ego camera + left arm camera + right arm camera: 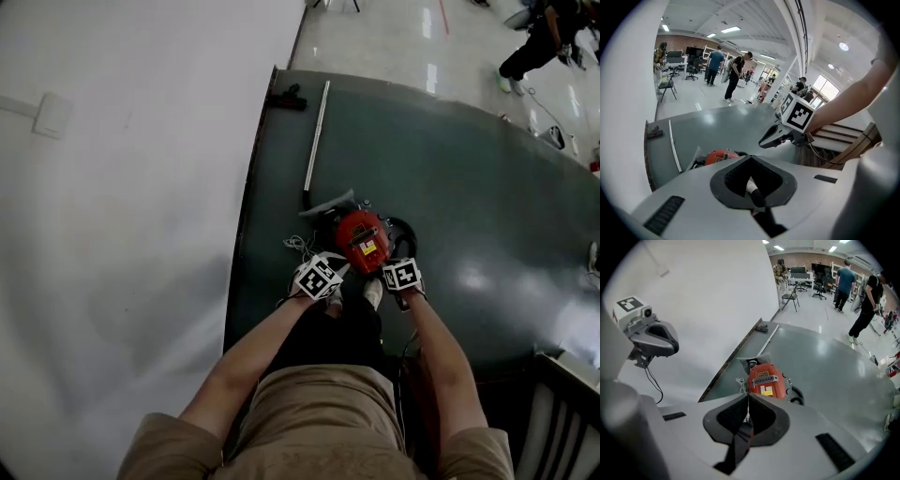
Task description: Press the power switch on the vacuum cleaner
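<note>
Currently left claw (750, 159) and right claw (748, 397) hover closed and empty, near the red vacuum cleaner (765, 379) on the floor mat (450, 187); an off-centre jab might shove it, missing the switch.

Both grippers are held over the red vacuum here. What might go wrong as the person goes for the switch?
1. The left gripper and right gripper, jaws shut, hang above the vacuum cleaner without touching it. I can't pick out a switch on its red top, so a press may land on the vent or label.
2. The loose white cord beside it could snag a descending gripper.
3. On the smooth mat, the body might slide under a push.
</note>
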Demonstrator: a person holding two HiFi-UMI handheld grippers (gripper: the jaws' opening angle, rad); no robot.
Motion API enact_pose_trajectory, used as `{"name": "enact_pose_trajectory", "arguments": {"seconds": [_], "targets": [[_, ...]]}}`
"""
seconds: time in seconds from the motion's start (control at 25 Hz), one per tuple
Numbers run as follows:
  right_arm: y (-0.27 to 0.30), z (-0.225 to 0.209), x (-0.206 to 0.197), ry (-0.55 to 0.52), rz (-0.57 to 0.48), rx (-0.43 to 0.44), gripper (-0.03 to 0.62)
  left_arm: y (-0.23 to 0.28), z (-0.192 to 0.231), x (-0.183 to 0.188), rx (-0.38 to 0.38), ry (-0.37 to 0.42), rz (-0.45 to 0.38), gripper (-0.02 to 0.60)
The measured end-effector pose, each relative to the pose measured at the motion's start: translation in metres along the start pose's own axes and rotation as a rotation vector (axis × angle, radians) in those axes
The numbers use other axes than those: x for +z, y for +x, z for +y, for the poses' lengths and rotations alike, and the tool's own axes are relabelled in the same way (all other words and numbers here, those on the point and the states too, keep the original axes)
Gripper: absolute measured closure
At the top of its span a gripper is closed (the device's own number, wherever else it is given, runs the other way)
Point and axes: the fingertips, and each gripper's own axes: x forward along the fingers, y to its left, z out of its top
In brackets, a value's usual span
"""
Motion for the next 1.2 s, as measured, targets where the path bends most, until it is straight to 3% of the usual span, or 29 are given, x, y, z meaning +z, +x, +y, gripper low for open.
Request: {"name": "enact_pose_trajectory", "arguments": {"seconds": [0.2, 0.48, 0.88, 1.04, 1.2], "targets": [[-0.061, 0.006, 0.037, -0.090, -0.047, -0.051, 0.583, -0.030, -0.006, 0.040, -0.003, -0.039, -0.066, 0.575], [-0.155, 0.037, 0.093, -0.154, -0.223, -0.041, 0.583, -0.085, -0.019, 0.107, 0.019, -0.002, -0.186, 0.575], [-0.307, 0.060, 0.135, -0.187, -0.431, -0.064, 0.583, -0.169, -0.101, 0.239, 0.012, 0.137, -0.441, 0.575], [-0.371, 0.064, 0.140, -0.176, -0.563, -0.080, 0.583, -0.213, -0.142, 0.288, 0.008, 0.193, -0.565, 0.575], [-0.431, 0.062, 0.135, -0.162, -0.740, -0.117, 0.583, -0.239, -0.174, 0.309, 0.027, 0.246, -0.640, 0.575]]}}
